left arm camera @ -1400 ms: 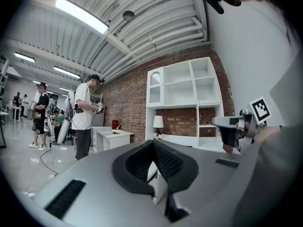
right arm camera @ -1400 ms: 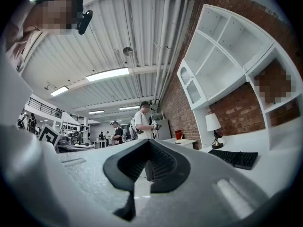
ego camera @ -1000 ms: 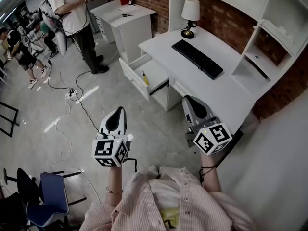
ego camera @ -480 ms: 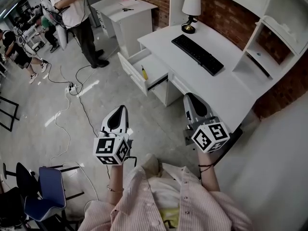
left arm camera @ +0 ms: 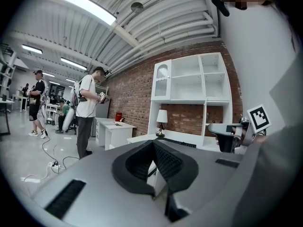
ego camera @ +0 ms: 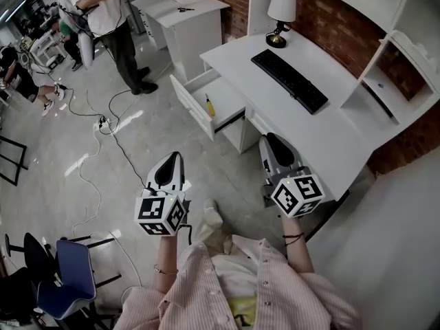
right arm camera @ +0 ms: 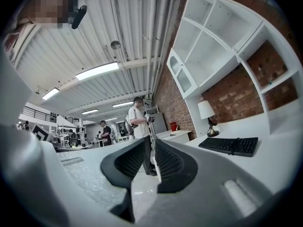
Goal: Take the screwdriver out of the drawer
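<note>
Left gripper (left arm camera: 153, 142), fingers (left arm camera: 166, 162) together

The surface (ego camera: 344, 143) looks like smooth, matt white painted wood, set against a rough red brick wall (ego camera: 330, 23). The floor (ego camera: 69, 143) is pale and glossy.

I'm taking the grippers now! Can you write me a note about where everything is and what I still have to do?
Left gripper: shut, empty.
Right gripper: jaws have just been opening, nothing between them.
Screwdriver lies in the open drawer, far ahead of both grippers.
Done: drawer open.
Left: reach in, grip screwdriver, lift it out.
</note>
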`<state>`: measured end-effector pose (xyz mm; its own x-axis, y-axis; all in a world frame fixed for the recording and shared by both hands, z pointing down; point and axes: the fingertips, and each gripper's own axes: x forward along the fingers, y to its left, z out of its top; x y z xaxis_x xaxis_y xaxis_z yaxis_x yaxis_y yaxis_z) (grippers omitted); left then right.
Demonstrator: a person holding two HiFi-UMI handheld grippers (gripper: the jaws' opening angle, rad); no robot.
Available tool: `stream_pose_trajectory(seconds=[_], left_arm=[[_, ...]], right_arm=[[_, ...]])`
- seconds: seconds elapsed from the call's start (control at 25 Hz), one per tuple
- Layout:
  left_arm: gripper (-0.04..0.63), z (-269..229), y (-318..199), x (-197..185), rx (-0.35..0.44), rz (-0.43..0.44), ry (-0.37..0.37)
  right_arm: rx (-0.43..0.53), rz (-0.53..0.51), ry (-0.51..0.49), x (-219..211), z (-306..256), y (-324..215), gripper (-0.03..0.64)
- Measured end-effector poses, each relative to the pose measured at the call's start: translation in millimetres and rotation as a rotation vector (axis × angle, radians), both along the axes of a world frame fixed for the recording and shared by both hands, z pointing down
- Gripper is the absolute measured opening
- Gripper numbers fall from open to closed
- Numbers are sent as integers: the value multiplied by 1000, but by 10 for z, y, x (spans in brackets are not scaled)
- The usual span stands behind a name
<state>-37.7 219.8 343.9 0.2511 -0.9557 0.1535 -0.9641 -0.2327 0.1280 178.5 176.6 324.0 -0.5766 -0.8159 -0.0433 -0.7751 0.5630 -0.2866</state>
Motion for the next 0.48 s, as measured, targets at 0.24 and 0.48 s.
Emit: stream_pose_trajectory(seconds=[0.24, 0.48], left_arm=[[0, 150, -559, -227, -45, -4, 23], [0, 273, -1168, -482, -86, 7, 39]], right_arm=[[-50, 10, 13, -209, 178, -553, 78], [-109, 19, 22, -476, 379, -1177, 115]])
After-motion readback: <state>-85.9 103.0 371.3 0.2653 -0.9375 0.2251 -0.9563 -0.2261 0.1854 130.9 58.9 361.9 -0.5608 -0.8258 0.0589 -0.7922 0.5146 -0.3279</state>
